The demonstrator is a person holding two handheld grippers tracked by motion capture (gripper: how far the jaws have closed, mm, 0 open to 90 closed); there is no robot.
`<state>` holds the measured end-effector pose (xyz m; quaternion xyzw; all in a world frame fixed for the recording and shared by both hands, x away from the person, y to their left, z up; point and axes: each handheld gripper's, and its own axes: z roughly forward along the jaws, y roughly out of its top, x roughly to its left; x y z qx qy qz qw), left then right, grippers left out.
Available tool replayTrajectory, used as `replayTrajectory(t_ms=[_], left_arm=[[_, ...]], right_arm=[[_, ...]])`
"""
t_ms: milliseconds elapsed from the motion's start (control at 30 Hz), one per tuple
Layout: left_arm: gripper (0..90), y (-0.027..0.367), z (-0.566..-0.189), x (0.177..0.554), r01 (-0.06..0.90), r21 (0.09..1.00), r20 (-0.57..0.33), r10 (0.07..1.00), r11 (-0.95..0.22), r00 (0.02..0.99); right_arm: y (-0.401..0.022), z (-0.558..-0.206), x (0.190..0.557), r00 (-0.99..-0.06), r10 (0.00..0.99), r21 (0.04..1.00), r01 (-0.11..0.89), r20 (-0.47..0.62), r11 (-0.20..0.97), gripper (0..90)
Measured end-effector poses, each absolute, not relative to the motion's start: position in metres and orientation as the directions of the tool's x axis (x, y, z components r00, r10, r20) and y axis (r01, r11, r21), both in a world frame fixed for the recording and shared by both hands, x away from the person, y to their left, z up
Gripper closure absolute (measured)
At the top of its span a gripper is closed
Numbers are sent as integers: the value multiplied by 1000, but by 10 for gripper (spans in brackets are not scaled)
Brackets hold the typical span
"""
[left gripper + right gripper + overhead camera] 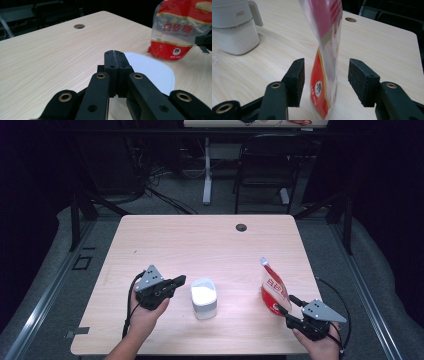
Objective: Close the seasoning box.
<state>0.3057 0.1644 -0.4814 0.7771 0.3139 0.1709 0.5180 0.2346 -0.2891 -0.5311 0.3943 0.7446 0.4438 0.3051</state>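
A red and clear bag of sugar [274, 290] stands upright at the table's right front. My right gripper [288, 304] is open around its lower part. In the right gripper view the bag [325, 37] stands between the two pads [362, 80] with a gap on each side. A white lidded container [204, 297] of white powder sits at the front centre. My left gripper [180, 280] is shut on nothing, just left of that container. In the left gripper view the closed tips [115, 53] point over the container's lid [155, 72] toward the bag [178, 30].
The light wooden table [200, 240] has a round cable hole [241, 227] near its far edge. A black chair [267, 165] and a desk leg stand on the floor behind the table. The front edge lies close under both hands.
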Motion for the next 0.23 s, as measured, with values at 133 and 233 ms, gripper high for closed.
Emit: replayTrajectory(t_ms=[133, 233], left_arm=[[885, 184, -489, 305, 342, 899, -64, 692, -272, 719], [821, 199, -496, 303, 363, 888, -60, 711, -282, 700]], right_arm=[[-291, -533, 226, -497, 861, 892, 332, -110, 306, 465], [-292, -533, 219, -491, 865, 898, 329, -104, 294, 442]])
